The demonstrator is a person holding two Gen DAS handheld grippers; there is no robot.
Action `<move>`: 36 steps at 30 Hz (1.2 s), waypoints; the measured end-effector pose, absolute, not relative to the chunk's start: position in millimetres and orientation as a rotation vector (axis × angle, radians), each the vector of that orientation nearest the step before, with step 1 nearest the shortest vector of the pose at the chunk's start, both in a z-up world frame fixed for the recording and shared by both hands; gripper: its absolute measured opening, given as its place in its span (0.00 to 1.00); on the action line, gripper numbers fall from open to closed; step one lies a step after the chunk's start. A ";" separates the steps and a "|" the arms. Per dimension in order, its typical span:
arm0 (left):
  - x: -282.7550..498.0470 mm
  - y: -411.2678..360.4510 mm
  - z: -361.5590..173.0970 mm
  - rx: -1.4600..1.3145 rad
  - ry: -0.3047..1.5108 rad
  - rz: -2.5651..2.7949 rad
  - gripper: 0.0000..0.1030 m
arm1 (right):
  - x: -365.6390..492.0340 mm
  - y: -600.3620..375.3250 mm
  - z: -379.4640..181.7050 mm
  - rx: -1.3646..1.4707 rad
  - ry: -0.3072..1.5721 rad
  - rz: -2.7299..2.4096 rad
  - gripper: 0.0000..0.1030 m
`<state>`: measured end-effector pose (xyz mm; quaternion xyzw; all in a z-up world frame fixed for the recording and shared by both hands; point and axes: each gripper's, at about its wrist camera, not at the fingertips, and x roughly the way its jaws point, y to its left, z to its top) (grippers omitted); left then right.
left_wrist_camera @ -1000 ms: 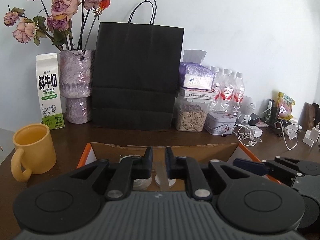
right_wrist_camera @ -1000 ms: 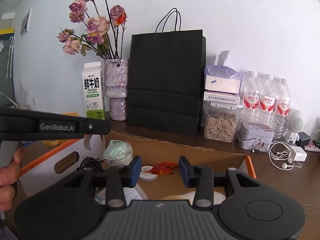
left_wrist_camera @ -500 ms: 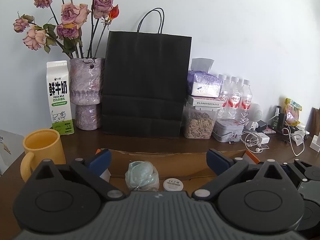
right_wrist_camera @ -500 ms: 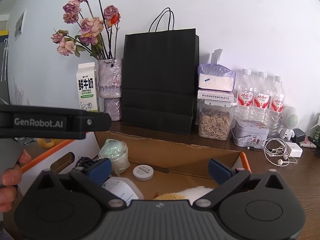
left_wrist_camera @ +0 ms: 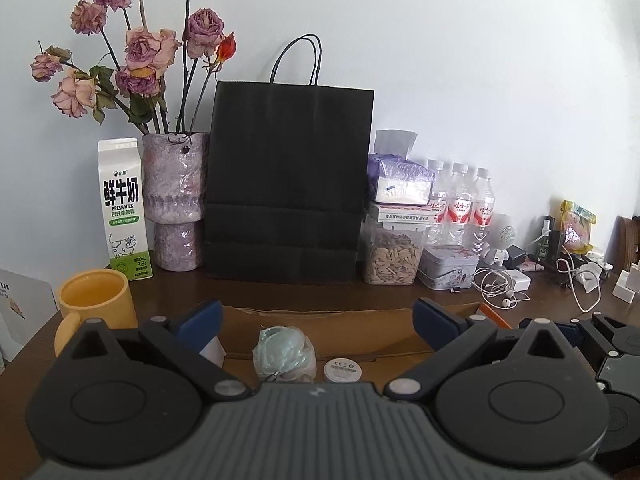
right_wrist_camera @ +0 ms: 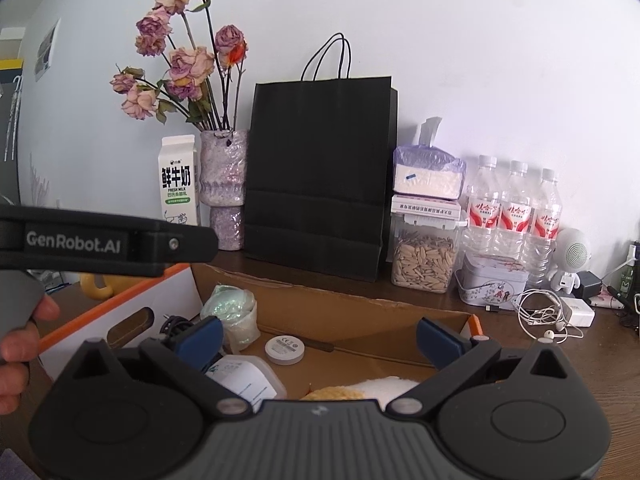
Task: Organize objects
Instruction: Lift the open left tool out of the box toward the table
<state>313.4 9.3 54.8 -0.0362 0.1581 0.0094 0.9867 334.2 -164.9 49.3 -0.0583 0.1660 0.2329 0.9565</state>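
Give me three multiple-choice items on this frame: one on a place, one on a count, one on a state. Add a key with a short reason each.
1. Where is the small white round disc?
A. inside the cardboard box
B. on the tin
C. in the yellow mug

2. How many water bottles stand by the wall?
A. two
B. three
C. five

3. How are the fingers of the right gripper set?
A. shut on the disc
B. shut on nothing
C. spread wide, holding nothing

Key: 1 A, the disc lies on the box floor beside the wrapped greenish bundle. 2 B, three caps with red labels stand in a row. 3 C, the blue pads sit far apart with only the box floor between them.
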 end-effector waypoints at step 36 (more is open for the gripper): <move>161.5 23.8 28.0 0.003 0.433 0.055 1.00 | 191.7 -242.9 -0.2 -0.149 0.545 0.488 1.00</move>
